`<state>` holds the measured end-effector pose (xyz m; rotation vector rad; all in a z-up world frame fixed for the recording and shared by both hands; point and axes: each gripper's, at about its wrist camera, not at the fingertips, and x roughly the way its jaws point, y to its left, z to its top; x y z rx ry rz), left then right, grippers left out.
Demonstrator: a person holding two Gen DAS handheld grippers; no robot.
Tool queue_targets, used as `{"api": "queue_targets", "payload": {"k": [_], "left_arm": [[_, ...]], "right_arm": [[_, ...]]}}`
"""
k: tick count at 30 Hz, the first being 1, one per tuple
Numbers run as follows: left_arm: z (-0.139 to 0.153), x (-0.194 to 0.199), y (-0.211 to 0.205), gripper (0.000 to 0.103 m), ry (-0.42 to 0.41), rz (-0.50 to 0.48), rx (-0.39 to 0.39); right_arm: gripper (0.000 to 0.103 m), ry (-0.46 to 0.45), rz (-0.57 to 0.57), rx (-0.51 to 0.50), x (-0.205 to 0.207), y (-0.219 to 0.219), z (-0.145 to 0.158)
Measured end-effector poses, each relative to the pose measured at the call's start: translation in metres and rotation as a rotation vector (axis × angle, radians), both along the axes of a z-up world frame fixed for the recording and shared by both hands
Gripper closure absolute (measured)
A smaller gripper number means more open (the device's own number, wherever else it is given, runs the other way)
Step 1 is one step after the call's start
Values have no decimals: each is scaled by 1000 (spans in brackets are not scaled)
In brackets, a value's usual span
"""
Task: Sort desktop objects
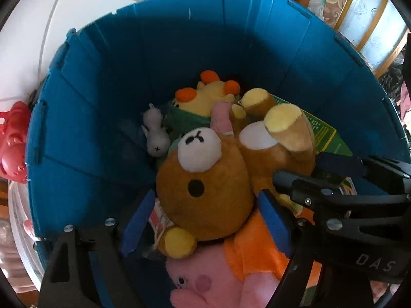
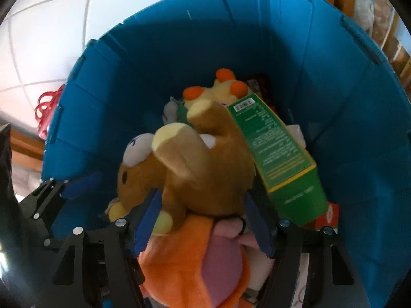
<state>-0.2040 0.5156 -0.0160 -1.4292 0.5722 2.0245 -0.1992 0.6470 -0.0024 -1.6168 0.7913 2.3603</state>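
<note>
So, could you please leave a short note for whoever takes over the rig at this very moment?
Left gripper: jaws open on either side of the brown bear's head, no squeeze visible.
Right gripper: jaws open around the bear's body, also no clear grip.
Things: all inside the blue bin. The bear lies on the pink plush in orange; the green box leans beside it; the yellow plush and the grey rabbit lie behind.
Done: nothing visibly sorted out.
Left: probably grip the bear with both grippers, then handle the rest.
</note>
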Motion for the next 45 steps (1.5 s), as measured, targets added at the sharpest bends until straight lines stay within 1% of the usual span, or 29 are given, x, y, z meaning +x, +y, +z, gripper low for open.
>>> {"api": "queue_targets", "payload": {"k": [5,6,8,9,11,12,15,16,17,21,25,29,32,34,36,39,41,43,45], "left_arm": [[13,11,-15,21,22,-2,30],[17,8,-14,21,28,-1,35],[29,14,-17,21,46,-2,46],[33,12,-18,21,50,-3,49],[42,20,-25,21,58,-8,60],[46,25,-28,21,62,-10,68],[65,42,-42,21,80,-15,108],[72,49,-47,21,87,-18,122],[78,57,-54,21,104,-23,138],[101,99,-80,21,189,-38,197],[118,142,-114,21,295,-8,273],[124,183,-147,15,413,33,348],[122,210,-169,12,497,57,384],[120,222,-181,11,535,72,401],[119,233,-195,7,591,95,424],[121,244,-220,4,652,121,470],[123,248,-236,2,670,124,502],[126,250,-248,2,689,132,524],[129,250,-259,1,704,150,541]], "right_arm": [[35,21,-27,-14,6,2,5],[34,29,-33,-7,10,2,8],[27,45,-35,6,17,1,17],[24,49,-29,21,21,-2,22],[18,52,-16,62,29,-7,33],[17,57,-10,82,35,-11,40],[8,89,-3,132,53,-21,60],[3,105,-3,150,61,-24,67],[0,119,-4,167,68,-28,74],[0,194,32,225,105,-52,100],[0,272,34,330,144,-81,119],[0,375,11,371,186,-105,123],[0,428,-14,415,212,-124,123],[0,463,-34,463,228,-140,123],[0,496,-56,508,241,-153,124],[0,557,-126,605,264,-173,127],[0,586,-181,666,276,-184,128],[0,611,-222,684,284,-193,127],[0,597,-230,677,284,-200,122]]}}
